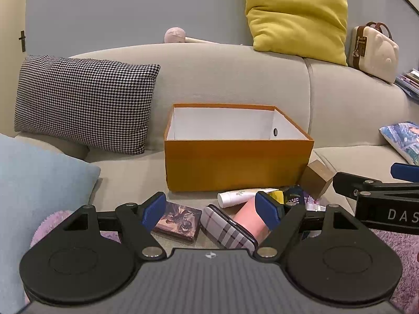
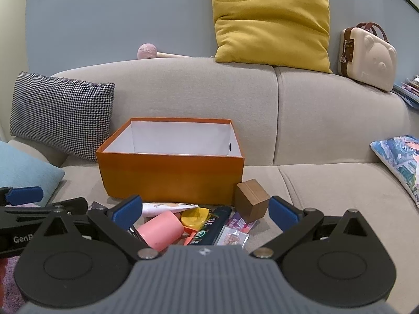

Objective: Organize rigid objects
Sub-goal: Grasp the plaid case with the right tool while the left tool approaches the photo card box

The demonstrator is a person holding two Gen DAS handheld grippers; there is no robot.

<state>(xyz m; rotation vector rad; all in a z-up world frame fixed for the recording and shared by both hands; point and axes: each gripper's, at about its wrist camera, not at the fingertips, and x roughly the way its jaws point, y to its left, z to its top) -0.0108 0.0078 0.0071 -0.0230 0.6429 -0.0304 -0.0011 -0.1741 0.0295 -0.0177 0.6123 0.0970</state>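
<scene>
An open orange box [image 1: 235, 164] with a white inside stands on the beige sofa seat; it also shows in the right wrist view [image 2: 170, 175]. In front of it lies a pile: a patterned card box [image 1: 178, 221], a plaid case [image 1: 225, 229], a pink cylinder [image 2: 161, 230], a white tube [image 1: 238, 196], a yellow lid [image 2: 195, 216], a dark bottle [image 2: 216, 225], a brown cube [image 2: 251, 200] and small packets [image 2: 234, 235]. My left gripper [image 1: 212, 210] is open above the card box and plaid case. My right gripper [image 2: 204, 210] is open over the pile.
A houndstooth cushion [image 1: 83, 102] leans left of the box. A light blue cushion [image 1: 34, 191] lies at the near left. A yellow cushion [image 2: 272, 18] and a cream bear case [image 2: 366, 57] sit on the sofa back. A printed cushion [image 2: 398, 159] lies right.
</scene>
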